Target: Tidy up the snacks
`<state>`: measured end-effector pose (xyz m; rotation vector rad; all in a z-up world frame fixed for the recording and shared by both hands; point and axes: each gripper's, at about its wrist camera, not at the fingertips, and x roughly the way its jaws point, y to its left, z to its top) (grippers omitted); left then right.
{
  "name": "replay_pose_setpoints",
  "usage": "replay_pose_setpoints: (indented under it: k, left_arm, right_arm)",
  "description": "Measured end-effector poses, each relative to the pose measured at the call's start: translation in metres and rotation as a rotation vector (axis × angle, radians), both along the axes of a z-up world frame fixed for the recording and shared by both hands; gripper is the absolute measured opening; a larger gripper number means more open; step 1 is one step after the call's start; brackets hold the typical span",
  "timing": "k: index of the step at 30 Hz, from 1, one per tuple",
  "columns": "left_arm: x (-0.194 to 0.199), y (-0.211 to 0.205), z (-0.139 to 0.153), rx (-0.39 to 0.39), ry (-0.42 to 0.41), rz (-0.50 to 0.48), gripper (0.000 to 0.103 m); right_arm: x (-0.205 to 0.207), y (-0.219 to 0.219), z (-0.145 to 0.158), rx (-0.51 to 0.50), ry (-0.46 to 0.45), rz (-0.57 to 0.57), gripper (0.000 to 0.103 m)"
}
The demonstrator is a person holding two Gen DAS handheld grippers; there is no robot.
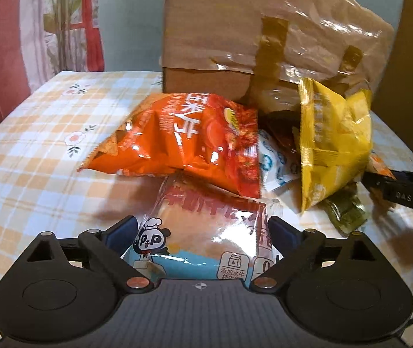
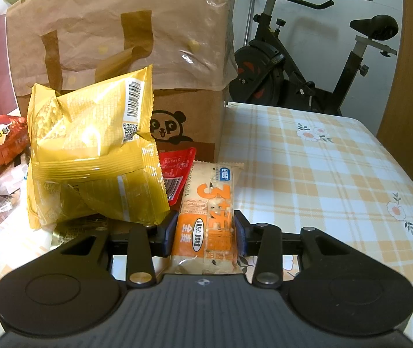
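1. Left wrist view: the left gripper (image 1: 202,226) stands wide, its jaws spread on either side of a clear-wrapped bread packet (image 1: 206,232) with a panda chef printed on it. The packet lies straight ahead at twelve o'clock, already between the blue pads (image 1: 119,232). Whether the pads press on the wrapper cannot be told; they look to be just beside it.

2. The packet's long axis appears to run away from the camera, from six toward twelve o'clock, so the jaws straddle its shorter width.

3. The far end of the bread packet is tucked under an orange chip bag (image 1: 177,139) at twelve o'clock. A yellow snack bag (image 1: 331,145) stands at two o'clock, leaning near a paper-covered cardboard box (image 1: 235,43).

4. Right wrist view: the right gripper (image 2: 205,229) is narrowed and clamped on an orange cracker bar (image 2: 206,217). The bar runs lengthwise from six to twelve o'clock, gripped across its width.

5. Everything rests on a yellow checked tablecloth (image 1: 47,145).

6. Judgement: the left hand is the nearer one to the bread packet. Closing should take it, though lifting may drag the chip bag lying on top.
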<state>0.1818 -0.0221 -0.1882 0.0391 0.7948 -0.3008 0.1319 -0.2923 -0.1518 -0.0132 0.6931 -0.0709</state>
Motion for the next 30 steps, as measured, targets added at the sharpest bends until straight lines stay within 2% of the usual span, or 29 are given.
replay_pose_setpoints:
  k: [8, 9, 10, 13, 24, 30]
  left_arm:
    - [-0.005, -0.004, -0.005, 0.033, -0.03, -0.033, 0.101]
    - [-0.005, -0.004, -0.005, 0.034, -0.035, -0.035, 0.098]
    - [-0.006, -0.003, -0.005, 0.033, -0.041, -0.034, 0.091]
    - [-0.009, 0.0, 0.0, 0.013, -0.045, -0.036, 0.081]
    - [-0.024, -0.002, 0.014, -0.082, -0.039, -0.075, 0.081]
    - [-0.028, -0.002, 0.021, -0.113, -0.041, -0.083, 0.081]
  right_arm:
    - [0.0, 0.0, 0.0, 0.001, 0.0, 0.0, 0.042]
    - [0.0, 0.0, 0.0, 0.001, 0.0, 0.0, 0.042]
    - [0.0, 0.0, 0.0, 0.003, 0.0, 0.0, 0.042]
    - [0.001, -0.001, -0.001, 0.009, 0.0, 0.0, 0.042]
    - [0.001, -0.004, -0.002, 0.026, -0.004, -0.003, 0.04]
    - [-0.01, -0.006, 0.01, 0.018, 0.012, -0.06, 0.04]
